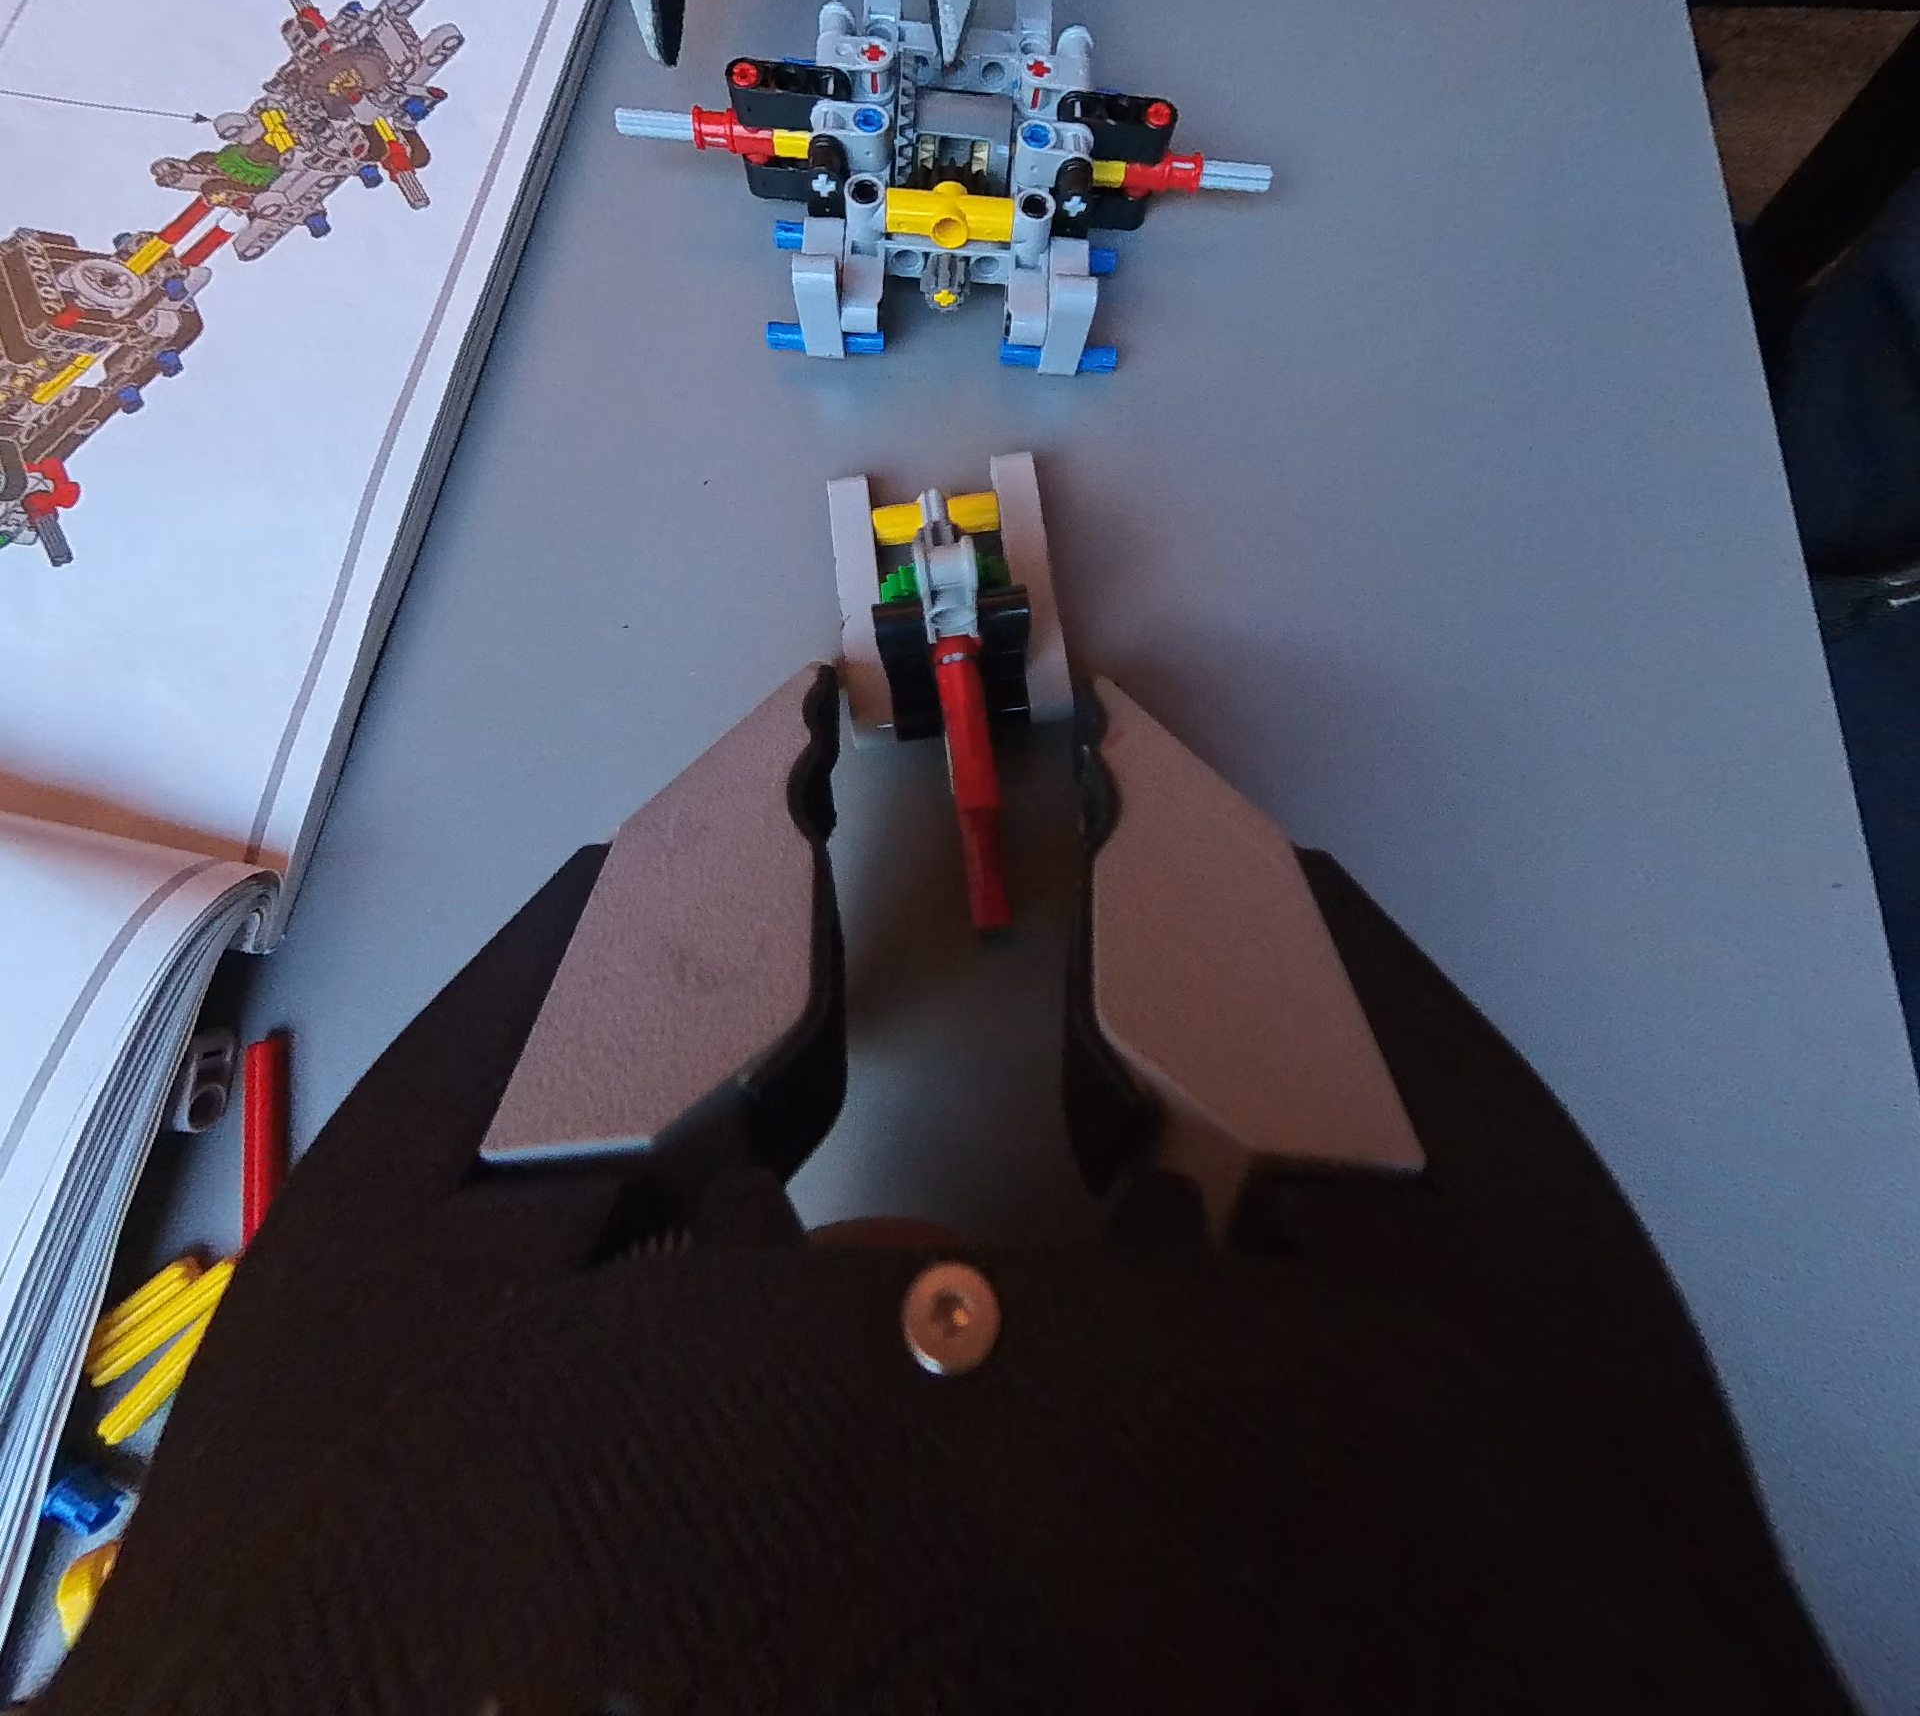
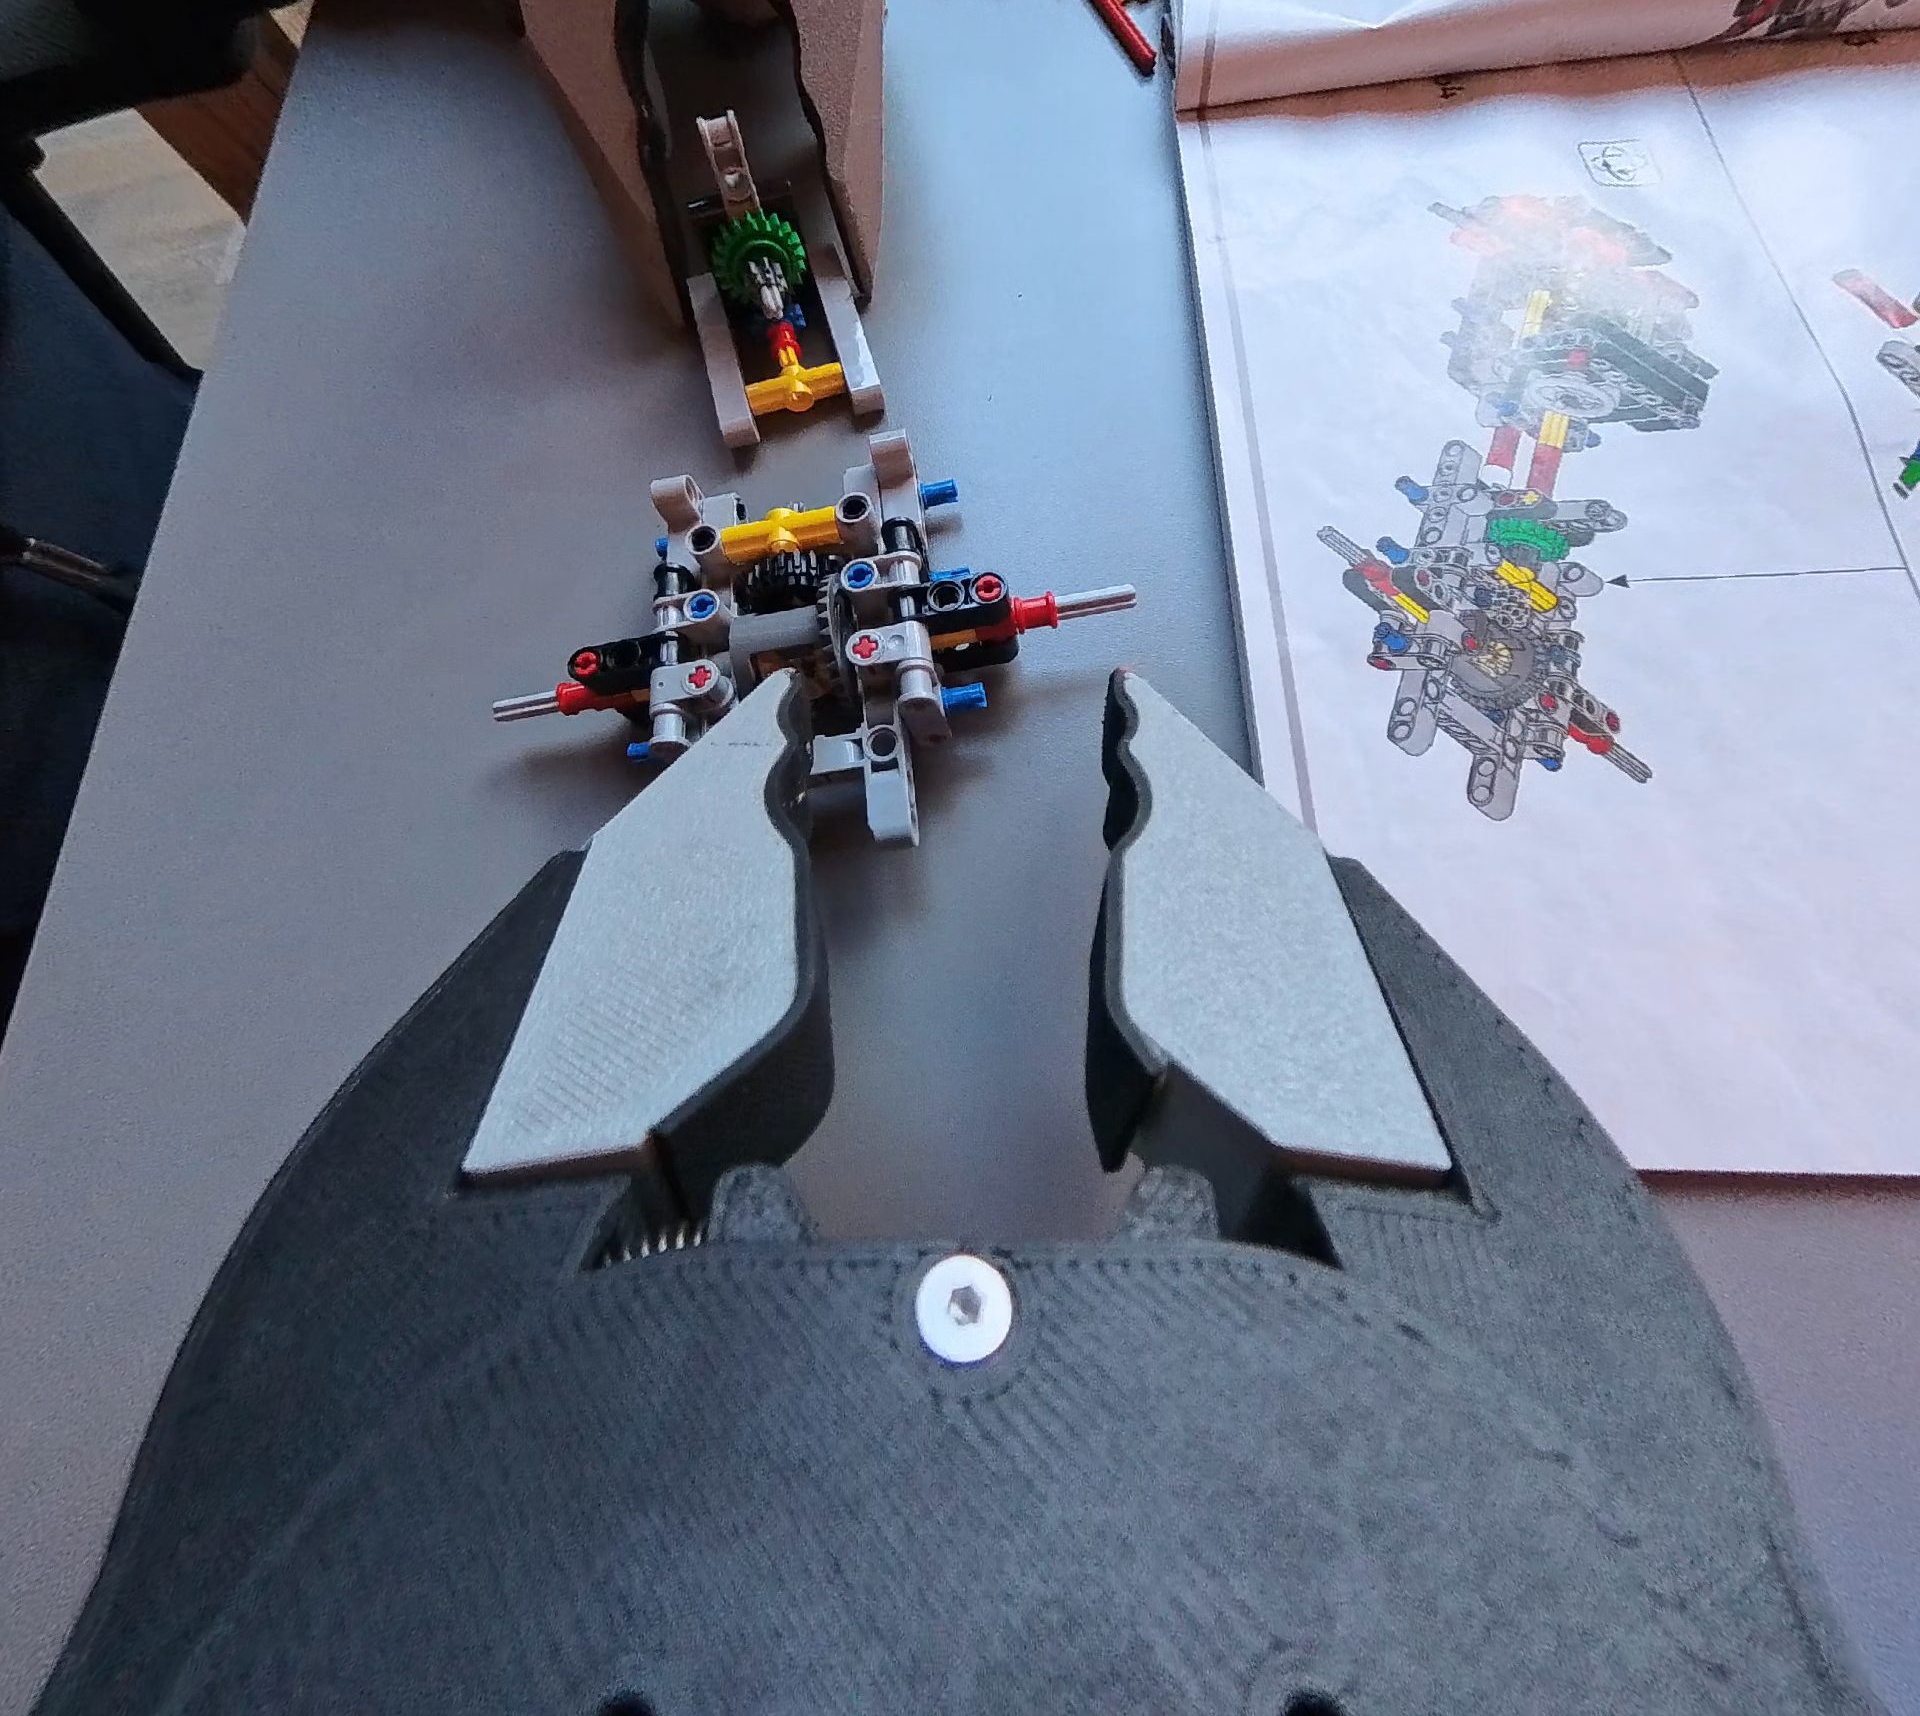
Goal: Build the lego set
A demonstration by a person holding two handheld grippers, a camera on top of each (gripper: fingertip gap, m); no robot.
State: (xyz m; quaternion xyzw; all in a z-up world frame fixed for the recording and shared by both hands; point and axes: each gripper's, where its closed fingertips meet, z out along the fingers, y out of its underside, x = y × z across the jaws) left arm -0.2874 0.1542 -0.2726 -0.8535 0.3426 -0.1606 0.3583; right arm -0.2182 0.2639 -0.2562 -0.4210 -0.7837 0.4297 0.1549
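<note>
Item: small frame (image 1: 940, 617), light, stiff plastic; we clasp its side beams. Left tool (image 1: 956, 710) closed on it; right tool (image 2: 951, 700) open, empty, at 12 o'clock.

Soft daylight falls evenly on the grey bench (image 1: 1351, 523), with faint shadows pooling under the brick assembly (image 1: 940, 180) ahead of the left tool (image 1: 956, 710). Right of the right tool (image 2: 951, 690), glare washes out the instruction booklet (image 2: 1558, 939) (its drawing looks hazy). Wide-angle bending curves the edges; the near tool bodies look soft.
</note>
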